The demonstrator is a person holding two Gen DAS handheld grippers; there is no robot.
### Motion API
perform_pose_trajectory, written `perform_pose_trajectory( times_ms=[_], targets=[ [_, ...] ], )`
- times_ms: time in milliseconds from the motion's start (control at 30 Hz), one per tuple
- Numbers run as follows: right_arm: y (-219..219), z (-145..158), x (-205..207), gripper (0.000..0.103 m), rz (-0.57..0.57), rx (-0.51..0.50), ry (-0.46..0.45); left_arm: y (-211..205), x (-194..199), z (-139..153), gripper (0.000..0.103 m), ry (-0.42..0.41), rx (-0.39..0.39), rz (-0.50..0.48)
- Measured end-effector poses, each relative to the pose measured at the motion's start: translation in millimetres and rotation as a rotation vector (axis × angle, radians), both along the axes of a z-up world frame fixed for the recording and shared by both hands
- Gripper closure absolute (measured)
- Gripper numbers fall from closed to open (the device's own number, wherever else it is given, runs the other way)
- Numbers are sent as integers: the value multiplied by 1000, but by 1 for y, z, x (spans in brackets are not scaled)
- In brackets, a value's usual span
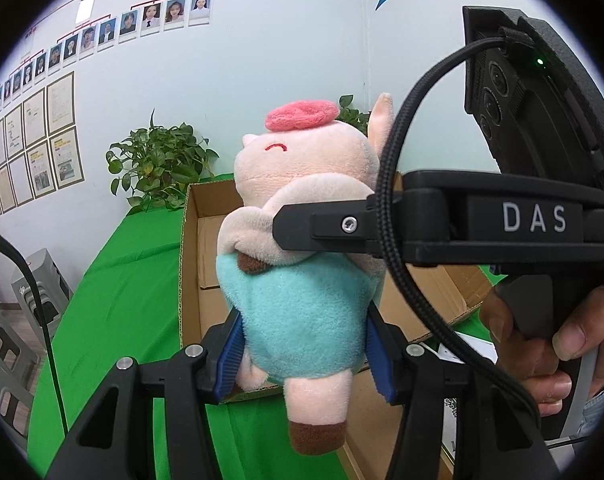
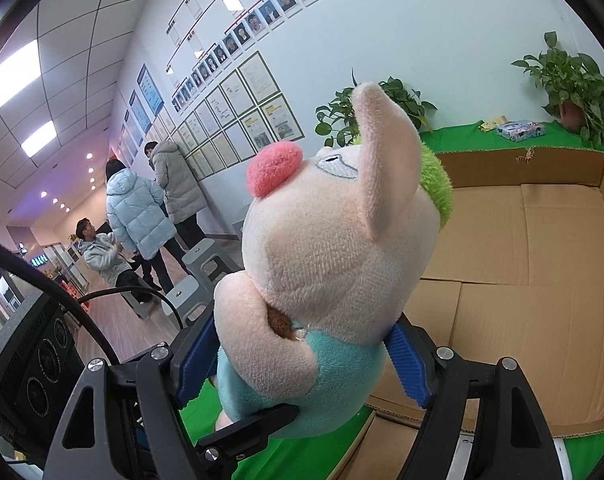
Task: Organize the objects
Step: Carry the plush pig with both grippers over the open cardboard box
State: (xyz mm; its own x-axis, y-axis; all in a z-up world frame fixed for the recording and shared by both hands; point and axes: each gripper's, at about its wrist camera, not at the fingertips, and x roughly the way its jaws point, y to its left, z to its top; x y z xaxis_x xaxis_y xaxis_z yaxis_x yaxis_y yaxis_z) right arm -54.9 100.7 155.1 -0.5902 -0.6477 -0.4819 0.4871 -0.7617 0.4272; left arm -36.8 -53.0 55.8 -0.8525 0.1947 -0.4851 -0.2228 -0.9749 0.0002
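Note:
A plush pig [image 1: 302, 304] with a pink snout, peach head and teal body hangs in the air above an open cardboard box [image 1: 190, 240]. My left gripper [image 1: 305, 356] is shut on its teal belly, both blue pads pressing in. One leg dangles below them. My right gripper [image 2: 302, 360] is shut on the same pig [image 2: 333, 248] around the shoulders, just under the head. In the left wrist view one black finger [image 1: 321, 226] of the right gripper presses across the pig's arm. The box [image 2: 521, 168] lies behind and below the toy, its inside bare.
The box rests on a table with a green cloth [image 1: 122, 300]. Potted plants [image 1: 158, 164] stand along the white wall, with a small colourful box [image 2: 519, 130] at the back. Grey stools [image 2: 206, 264] and several people [image 2: 138, 216] are off to the left. A hand [image 1: 541, 340] holds the right gripper's handle.

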Motion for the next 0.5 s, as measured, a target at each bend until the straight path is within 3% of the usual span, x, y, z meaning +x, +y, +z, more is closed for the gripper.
perform_pose_trajectory(
  times_ms=[500],
  targets=[
    [-5, -29, -20, 28, -5, 0, -20, 1, -3, -5, 50, -16, 1, -3]
  ],
)
